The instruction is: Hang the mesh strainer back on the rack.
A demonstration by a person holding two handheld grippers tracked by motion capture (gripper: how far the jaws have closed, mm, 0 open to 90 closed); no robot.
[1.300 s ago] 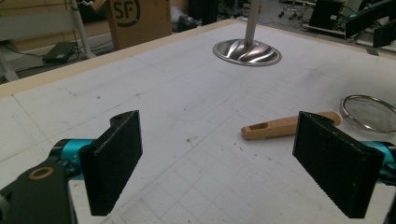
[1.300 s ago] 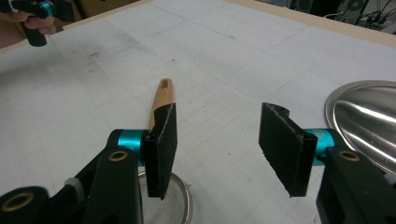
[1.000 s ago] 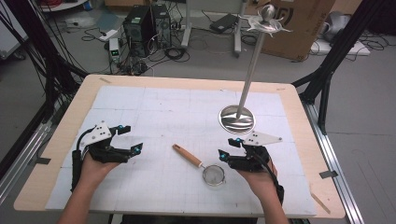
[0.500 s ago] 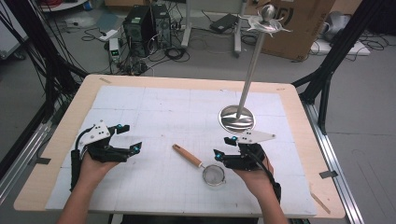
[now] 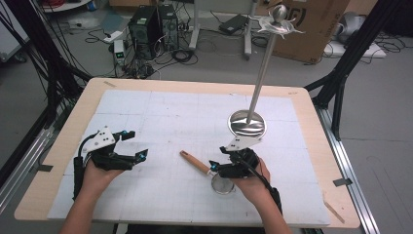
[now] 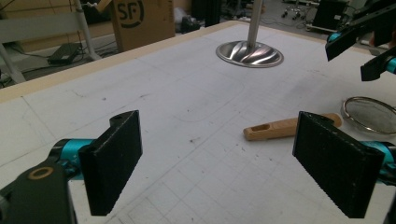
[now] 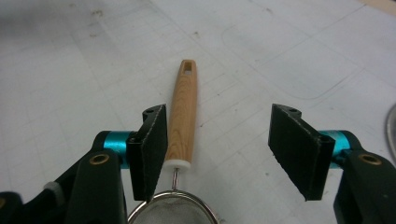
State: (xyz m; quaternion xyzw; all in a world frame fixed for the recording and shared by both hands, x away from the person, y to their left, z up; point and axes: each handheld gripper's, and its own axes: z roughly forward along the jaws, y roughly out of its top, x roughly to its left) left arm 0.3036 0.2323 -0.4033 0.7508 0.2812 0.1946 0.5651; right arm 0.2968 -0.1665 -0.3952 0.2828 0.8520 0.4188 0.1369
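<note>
A small mesh strainer (image 5: 221, 184) with a wooden handle (image 5: 195, 162) lies flat on the white mat. My right gripper (image 5: 214, 167) hovers low over the point where the handle meets the wire neck, and it is open. In the right gripper view the handle (image 7: 182, 116) runs away between the jaws of the right gripper (image 7: 219, 135), close to the left pad and far from the right one. The mesh bowl (image 7: 173, 210) sits at the bottom edge. My left gripper (image 5: 136, 145) rests open at the left, and its own view (image 6: 222, 140) looks toward the handle (image 6: 289, 127).
A tall metal stand with a round shiny base (image 5: 247, 123) and a pole topped by hooks rises just behind the right hand. The wooden table edge (image 5: 195, 84) frames the mat. Boxes, cables and computers lie on the floor beyond.
My right gripper has slid left, from beside the strainer bowl to over the handle's base. The left hand and the strainer have stayed put.
</note>
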